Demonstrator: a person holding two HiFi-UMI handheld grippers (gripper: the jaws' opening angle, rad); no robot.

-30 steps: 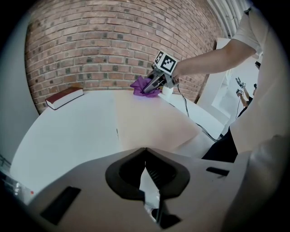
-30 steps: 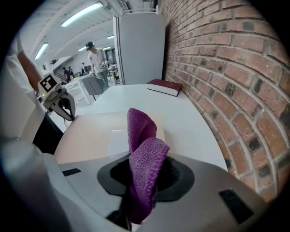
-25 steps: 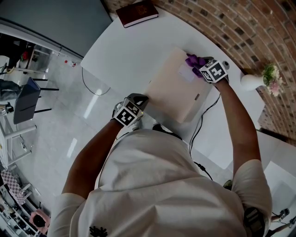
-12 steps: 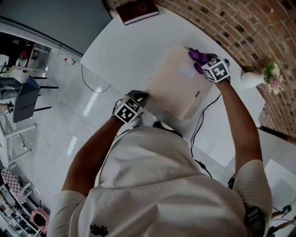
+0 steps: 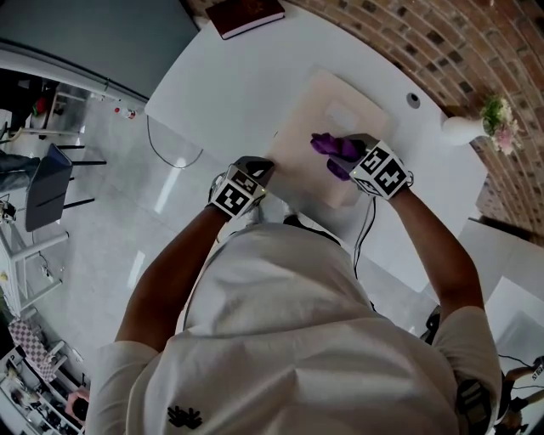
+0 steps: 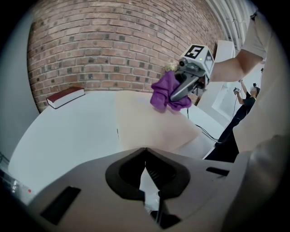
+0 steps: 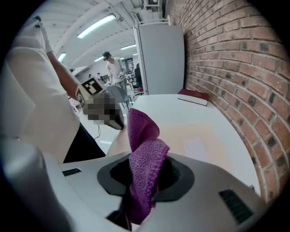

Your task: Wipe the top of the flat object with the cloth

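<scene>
A flat beige object [image 5: 319, 115] lies on the white table [image 5: 229, 85]. My right gripper [image 5: 342, 155] is shut on a purple cloth [image 5: 330, 148] and holds it over the object's near-right part. The right gripper view shows the cloth [image 7: 144, 158] bunched between the jaws, with the beige top [image 7: 195, 140] beyond. My left gripper [image 5: 260, 166] stays at the object's near-left edge. Its jaws are shut with tips meeting at that edge [image 6: 145, 146]. From the left gripper view the cloth [image 6: 165, 93] hangs from the right gripper [image 6: 176, 96] above the flat object [image 6: 149, 122].
A dark red book [image 5: 246, 15] lies at the table's far end, by a brick wall [image 5: 442, 51]. A white vase with flowers [image 5: 463, 127] stands at the right. A black cable [image 5: 367, 229] trails off the near edge. A small round grey disc [image 5: 413, 100] sits beyond the flat object.
My right gripper has drawn the cloth from the flat object's far right corner back toward me, across its top. The left gripper has stayed at the near-left edge.
</scene>
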